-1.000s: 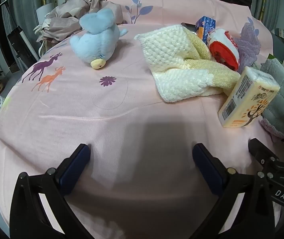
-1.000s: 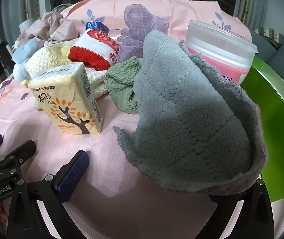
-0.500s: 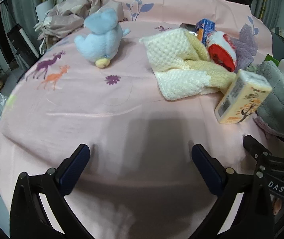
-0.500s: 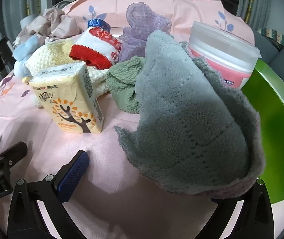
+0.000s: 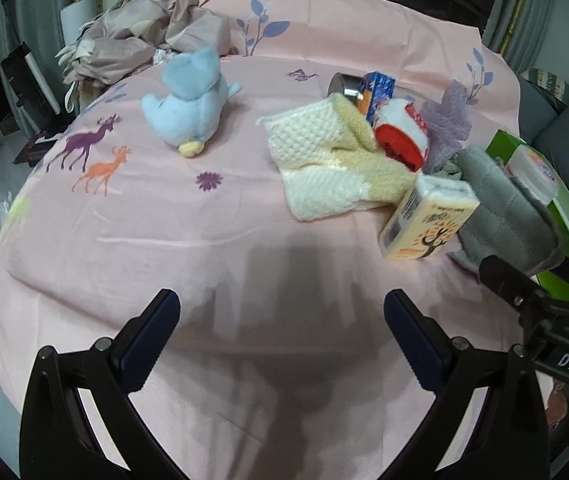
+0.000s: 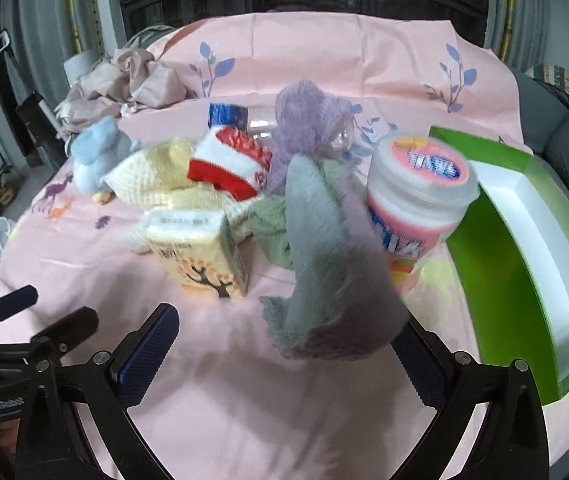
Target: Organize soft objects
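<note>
Pink sheeting printed with deer and leaves covers the worktop, and dark windows stand behind it. On it I count one blue plush toy, one cream knitted cloth, one red-and-white rolled cloth, one purple cloth, one pale green cloth, one grey towel, one tissue pack and one pink tub. My left hand-held gripper hangs open over bare sheet, holding nothing. My right hand-held gripper has its jaws wide apart; the grey towel drapes over the right finger, but I cannot tell whether it is pinched. Only the right view shows the inside of the green tray, white and holding nothing I can see. Only the left view shows the crumpled beige fabric fully, beyond the plush toy.
</note>
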Motion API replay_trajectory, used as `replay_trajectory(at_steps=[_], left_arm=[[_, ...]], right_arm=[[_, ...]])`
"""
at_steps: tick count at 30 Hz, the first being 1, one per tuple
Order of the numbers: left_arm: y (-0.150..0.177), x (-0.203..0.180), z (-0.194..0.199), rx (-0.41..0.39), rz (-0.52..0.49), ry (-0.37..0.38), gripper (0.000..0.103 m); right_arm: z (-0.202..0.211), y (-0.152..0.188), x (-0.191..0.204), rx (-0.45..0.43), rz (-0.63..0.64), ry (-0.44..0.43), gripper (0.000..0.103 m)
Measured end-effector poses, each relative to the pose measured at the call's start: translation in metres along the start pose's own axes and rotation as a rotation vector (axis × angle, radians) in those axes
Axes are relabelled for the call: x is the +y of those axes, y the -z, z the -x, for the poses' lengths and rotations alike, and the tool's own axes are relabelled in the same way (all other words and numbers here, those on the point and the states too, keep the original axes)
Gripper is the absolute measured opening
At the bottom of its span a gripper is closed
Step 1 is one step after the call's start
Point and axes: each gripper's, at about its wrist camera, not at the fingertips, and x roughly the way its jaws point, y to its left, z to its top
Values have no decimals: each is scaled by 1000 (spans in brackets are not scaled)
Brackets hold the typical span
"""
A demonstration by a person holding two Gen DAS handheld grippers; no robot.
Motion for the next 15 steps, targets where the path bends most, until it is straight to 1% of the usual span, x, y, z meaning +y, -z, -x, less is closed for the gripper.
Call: replay_trajectory(at_steps=[2, 3, 5, 7, 9, 11, 13, 15], left_arm=[[-9, 0, 2, 5, 5, -14, 101], [-15, 2, 3, 10, 10, -8, 101], [-26, 5, 5, 5, 23, -2, 101], [-34, 8, 9, -25, 23, -25, 101], [-34, 11, 9, -42, 20, -36, 101], [-30, 16, 5, -34, 37, -21, 101], [-26, 20, 1, -18, 60, 10, 98], [-25, 23, 0, -10, 76, 42, 97]], right_arm=[[5, -12, 1, -2, 24, 1, 103], [7, -18, 2, -3, 36, 4, 103], [12, -35, 6, -6, 69, 33, 103], [15, -44, 9, -16, 98, 28, 103], [18, -50, 9, -28, 104, 0, 103], [17, -47, 6, -27, 83, -33, 103], [15, -44, 8, -19, 88, -55, 103], [16, -42, 10, -28, 96, -66, 103]])
